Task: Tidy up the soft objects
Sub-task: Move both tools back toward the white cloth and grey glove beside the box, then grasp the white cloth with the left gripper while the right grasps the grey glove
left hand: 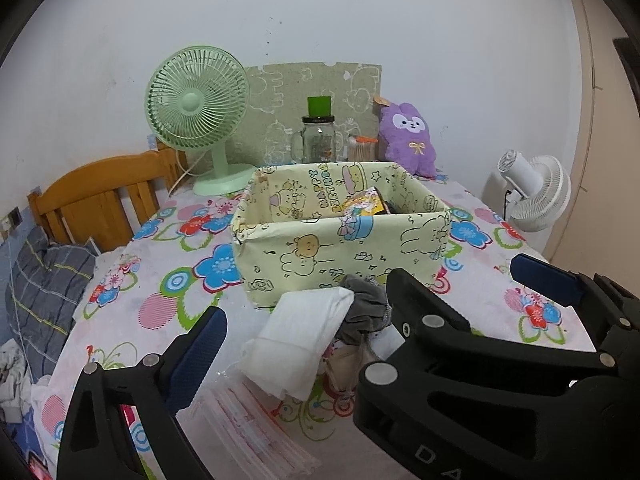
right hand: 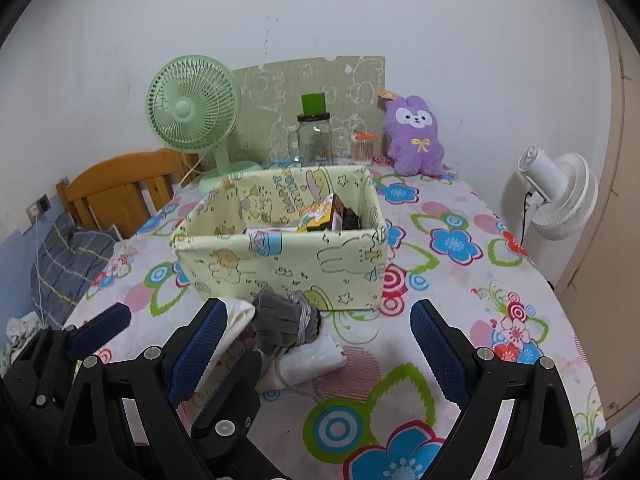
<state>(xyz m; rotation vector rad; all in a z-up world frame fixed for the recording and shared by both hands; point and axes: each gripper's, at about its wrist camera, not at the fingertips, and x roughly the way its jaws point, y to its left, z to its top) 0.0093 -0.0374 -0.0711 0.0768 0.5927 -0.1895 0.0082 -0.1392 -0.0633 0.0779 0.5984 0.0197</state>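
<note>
Right gripper (left hand: pixel 460 284) partly hides, apparently, gray pouch (left hand: pixel 366 308) before fabric box (left hand: pixel 340 256)

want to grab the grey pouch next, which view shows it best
The right wrist view: the grey drawstring pouch shows nearly whole, cord wrapped round it, lying on the white cloth. In the left wrist view the pouch is partly hidden behind the right tool.

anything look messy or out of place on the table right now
Yes: a loose heap sits just in front of the yellow fabric box rather than in it, a white folded cloth with a grey drawstring pouch crumpled on top, its cord trailing. Both grippers are open and hold nothing.
</note>
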